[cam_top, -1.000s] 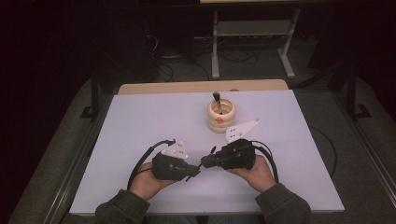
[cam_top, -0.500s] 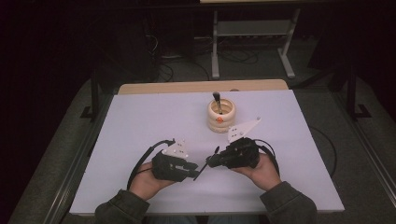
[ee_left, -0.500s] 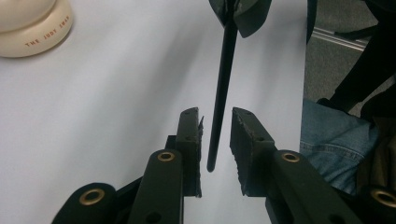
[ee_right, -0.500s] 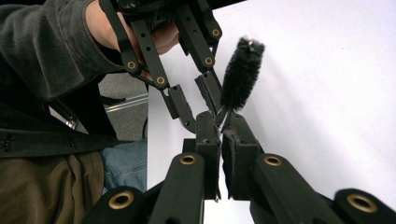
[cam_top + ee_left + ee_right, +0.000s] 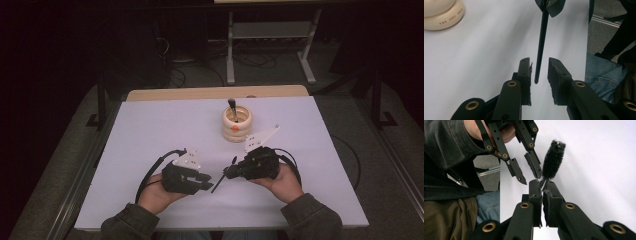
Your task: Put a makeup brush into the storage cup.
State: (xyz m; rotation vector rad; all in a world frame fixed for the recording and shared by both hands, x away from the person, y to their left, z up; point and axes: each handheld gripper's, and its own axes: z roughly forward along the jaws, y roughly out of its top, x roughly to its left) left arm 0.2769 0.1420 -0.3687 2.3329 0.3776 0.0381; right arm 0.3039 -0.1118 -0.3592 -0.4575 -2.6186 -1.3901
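Left gripper [image 5: 202, 181], near left of desk [image 5: 150, 130]: jaws just eased apart, the brush [image 5: 541, 42] handle loose between them. Right gripper [image 5: 231, 173] clamps the brush near its bristles, apparently a hand-over. Holder [image 5: 237, 124] stands far, centre.

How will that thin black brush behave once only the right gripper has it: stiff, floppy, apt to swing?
The brush likely stays stiff: its rod runs straight from the right gripper with no sag. Probably light, being so thin. It may pivot, since the shut jaws pinch it near the bristle end and the long rod hangs free between the open left gripper jaws, which just opened.
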